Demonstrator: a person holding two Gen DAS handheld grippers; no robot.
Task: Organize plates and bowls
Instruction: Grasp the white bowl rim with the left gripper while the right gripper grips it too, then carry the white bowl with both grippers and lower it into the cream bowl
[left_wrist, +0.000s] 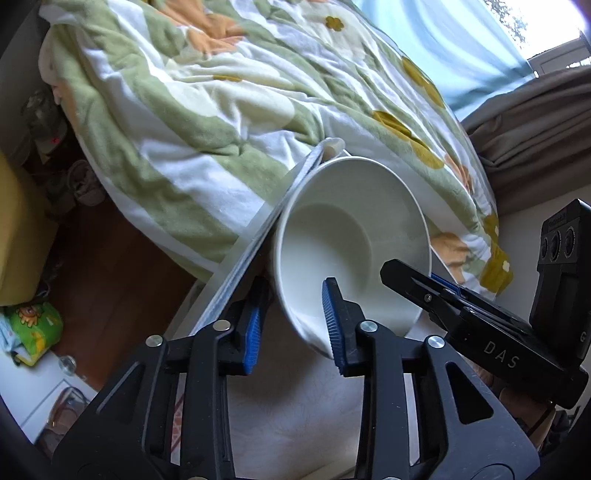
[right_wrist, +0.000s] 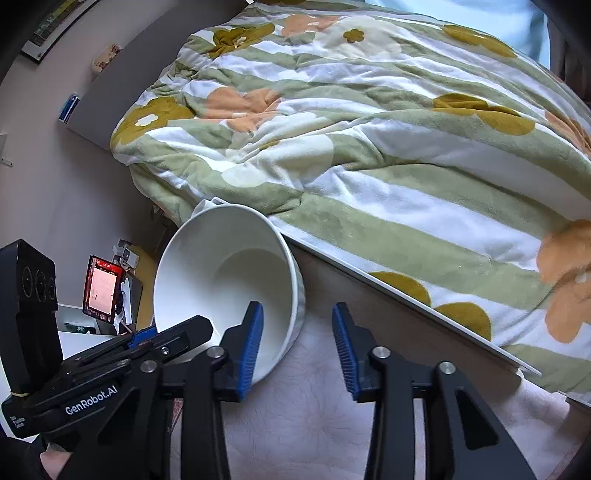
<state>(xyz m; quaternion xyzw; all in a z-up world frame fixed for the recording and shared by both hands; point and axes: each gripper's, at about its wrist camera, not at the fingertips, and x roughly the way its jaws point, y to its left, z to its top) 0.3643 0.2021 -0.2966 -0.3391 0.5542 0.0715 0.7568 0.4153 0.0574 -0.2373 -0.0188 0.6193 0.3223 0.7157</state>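
A deep white bowl (left_wrist: 351, 236) stands on the pale cloth-covered table (left_wrist: 288, 406), close to its far edge. My left gripper (left_wrist: 295, 328) straddles the bowl's left wall, one blue pad inside and one outside, with a sliver of gap at the outer pad. My right gripper (right_wrist: 299, 345) straddles the opposite wall of the bowl (right_wrist: 221, 280). Its left pad is inside, and its right pad stands clear of the wall with table showing between. Each view also catches the other gripper's fingers (left_wrist: 424, 291) (right_wrist: 177, 332) at the rim. No plates are in sight.
A bed with a green, white and orange floral blanket (right_wrist: 369, 129) runs right behind the table edge (right_wrist: 406, 306). Brown curtains (left_wrist: 535, 129) hang at the right. A lit screen (right_wrist: 101, 288) and a green packet (left_wrist: 33, 325) sit off to the left.
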